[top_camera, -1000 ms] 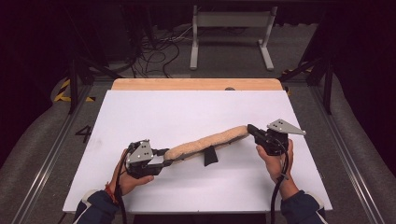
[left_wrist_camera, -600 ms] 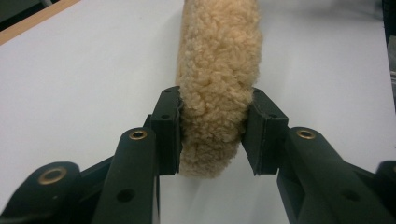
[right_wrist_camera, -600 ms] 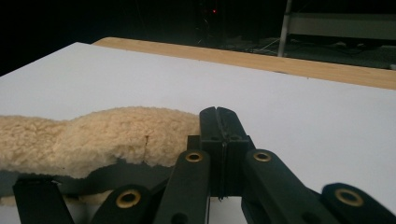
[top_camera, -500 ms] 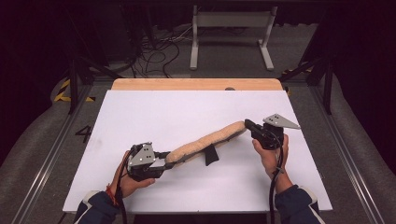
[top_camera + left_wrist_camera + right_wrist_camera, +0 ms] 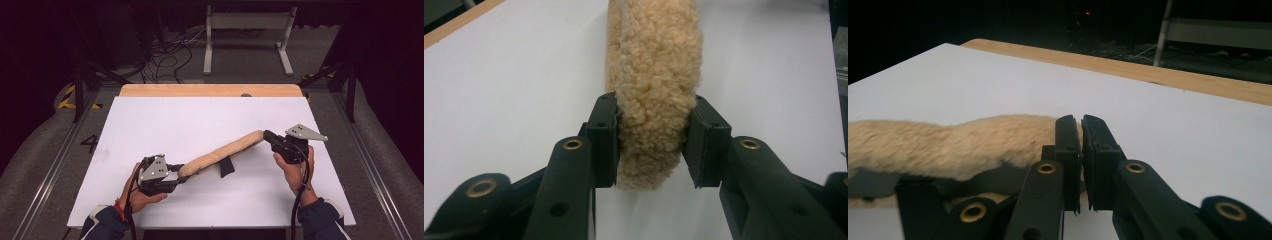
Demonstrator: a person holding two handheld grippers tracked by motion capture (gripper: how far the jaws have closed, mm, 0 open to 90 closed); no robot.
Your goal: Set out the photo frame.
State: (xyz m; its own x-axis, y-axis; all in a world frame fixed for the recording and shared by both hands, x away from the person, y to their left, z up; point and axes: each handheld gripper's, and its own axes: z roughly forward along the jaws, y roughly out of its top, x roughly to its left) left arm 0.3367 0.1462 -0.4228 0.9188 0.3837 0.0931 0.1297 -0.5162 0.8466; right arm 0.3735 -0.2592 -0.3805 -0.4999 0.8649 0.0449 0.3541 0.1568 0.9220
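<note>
A long tan fleece pad (image 5: 220,152) stretches slantwise over the white table (image 5: 200,120), held at both ends. My left gripper (image 5: 182,172) is shut on its near left end. In the left gripper view the pads (image 5: 606,135) press into the thick fleece (image 5: 654,60) from both sides. My right gripper (image 5: 266,136) pinches the far right end. In the right gripper view its jaws (image 5: 1081,125) stand almost together with a thin edge of the fleece (image 5: 948,145) between them, after easing open a touch. A black strap (image 5: 226,166) hangs under the pad's middle.
A wooden strip (image 5: 210,90) borders the table's far edge. Beyond it the dark floor holds cables (image 5: 165,55) and a grey stand (image 5: 245,30). Metal rails (image 5: 55,165) run along both sides of the table.
Both hands have barely shifted. The left gripper has slid slightly nearer and to the right, and the pad's right end sits a little higher in the picture. Both grips are kept.
</note>
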